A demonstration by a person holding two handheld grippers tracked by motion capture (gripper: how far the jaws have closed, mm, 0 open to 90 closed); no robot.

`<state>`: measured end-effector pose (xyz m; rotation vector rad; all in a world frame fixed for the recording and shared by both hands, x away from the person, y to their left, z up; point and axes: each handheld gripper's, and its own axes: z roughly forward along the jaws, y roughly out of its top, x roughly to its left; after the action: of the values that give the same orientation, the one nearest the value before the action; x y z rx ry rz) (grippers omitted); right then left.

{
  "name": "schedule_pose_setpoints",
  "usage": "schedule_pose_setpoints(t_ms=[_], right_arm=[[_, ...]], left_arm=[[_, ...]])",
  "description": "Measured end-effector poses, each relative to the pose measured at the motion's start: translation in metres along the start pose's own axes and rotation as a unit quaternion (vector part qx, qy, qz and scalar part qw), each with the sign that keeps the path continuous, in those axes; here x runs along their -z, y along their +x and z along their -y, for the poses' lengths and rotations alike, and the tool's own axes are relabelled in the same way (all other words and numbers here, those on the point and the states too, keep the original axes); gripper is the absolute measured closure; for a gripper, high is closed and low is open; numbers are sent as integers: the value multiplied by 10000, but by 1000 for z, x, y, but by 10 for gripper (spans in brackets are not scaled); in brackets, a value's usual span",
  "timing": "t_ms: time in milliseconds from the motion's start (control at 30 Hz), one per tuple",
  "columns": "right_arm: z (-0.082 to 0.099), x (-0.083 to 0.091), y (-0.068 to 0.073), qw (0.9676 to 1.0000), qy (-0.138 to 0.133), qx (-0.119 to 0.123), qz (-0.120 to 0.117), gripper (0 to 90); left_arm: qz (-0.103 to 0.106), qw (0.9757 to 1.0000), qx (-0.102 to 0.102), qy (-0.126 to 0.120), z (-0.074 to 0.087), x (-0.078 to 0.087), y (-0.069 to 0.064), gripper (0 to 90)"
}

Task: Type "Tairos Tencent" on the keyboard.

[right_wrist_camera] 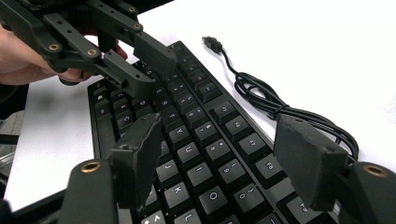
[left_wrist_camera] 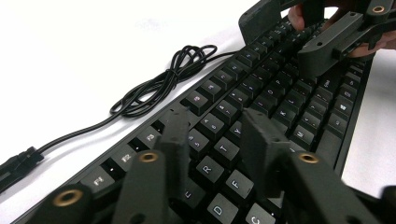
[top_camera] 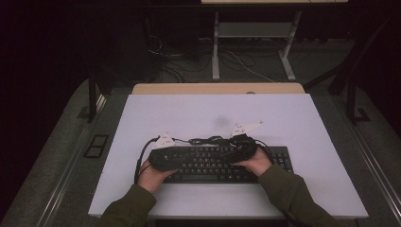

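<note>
Black keyboard (top_camera: 222, 163) at lower centre of the white table (top_camera: 302, 118), bare surface beyond its far edge, cable (left_wrist_camera: 159, 88) coiled there — left gripper (left_wrist_camera: 215, 135) narrow over the keys, right gripper (right_wrist_camera: 224, 154) wide, 2 holding nothing.

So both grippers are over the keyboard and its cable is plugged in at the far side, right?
Not quite: the cable is unplugged. The right gripper view shows its plug lying loose on the table. Both grippers, left and right, are over the keyboard.

Left gripper (left_wrist_camera: 212, 133) fingers narrowed, right gripper (right_wrist_camera: 224, 156) fingers wide apart
</note>
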<state>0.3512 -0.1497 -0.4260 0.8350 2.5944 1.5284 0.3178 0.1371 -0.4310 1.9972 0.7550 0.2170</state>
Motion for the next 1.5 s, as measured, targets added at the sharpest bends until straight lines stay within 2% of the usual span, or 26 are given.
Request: schedule_pose_setpoints(t_ms=[167, 200, 333, 400, 667, 1433, 1500], right_arm=[[0, 0, 0, 10000, -2, 5, 0, 317], [0, 0, 0, 10000, -3, 8, 2, 316], [0, 0, 0, 10000, 1, 10, 12, 316], [0, -1, 0, 10000, 1, 15, 9, 315], [0, -1, 0, 10000, 0, 19, 13, 315], [0, 0, 0, 10000, -2, 14, 26, 315], [0, 0, 0, 10000, -1, 8, 27, 315]], left_arm=[[24, 10000, -19, 83, -1, -2, 0, 753], [36, 9999, -27, 101, 0, -3, 0, 753], [31, 9996, -10, 294, 0, -5, 0, 845], [17, 9995, -7, 316, 0, -6, 0, 873], [-46, 9985, -26, 542, 0, -9, 0, 890], [-38, 9981, 7, 622, 1, -11, 0, 891], [-9, 9976, -50, 690, 1, -11, 1, 891]])
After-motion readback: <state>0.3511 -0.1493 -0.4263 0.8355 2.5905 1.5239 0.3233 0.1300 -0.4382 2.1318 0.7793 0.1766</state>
